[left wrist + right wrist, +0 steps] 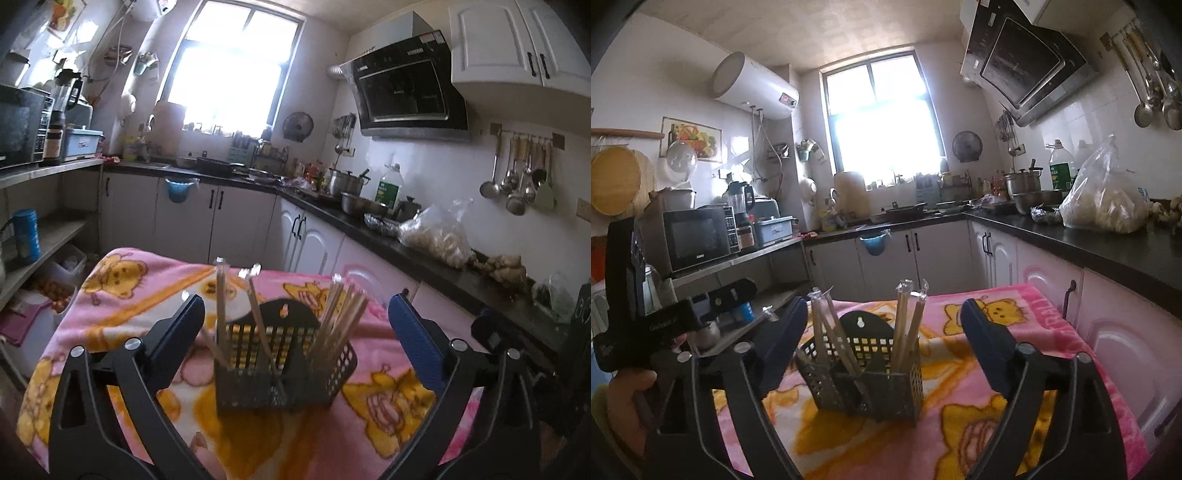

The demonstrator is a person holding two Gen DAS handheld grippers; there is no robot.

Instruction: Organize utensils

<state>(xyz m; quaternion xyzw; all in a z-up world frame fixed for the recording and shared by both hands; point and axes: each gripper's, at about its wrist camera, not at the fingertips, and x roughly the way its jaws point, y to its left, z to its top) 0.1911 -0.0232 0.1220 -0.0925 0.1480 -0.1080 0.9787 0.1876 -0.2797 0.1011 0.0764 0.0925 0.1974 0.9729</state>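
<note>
One black mesh utensil holder (284,365) stands upright on the surface, which is covered by a pink blanket (122,295) printed with yellow bears; the holder sits about midway across it, away from the edges. Chopsticks (341,314) stand in its compartments: a bunch in the right compartment, too close together to count, and about three single ones (221,295) leaning in the left and middle. The left hand-held gripper (295,325) is spread wide, one finger on each side of the holder, gripping nothing. The right hand-held gripper (882,328) is likewise wide apart and empty, framing the same holder (864,373). A hand (624,402) grips the left tool's handle.
</note>
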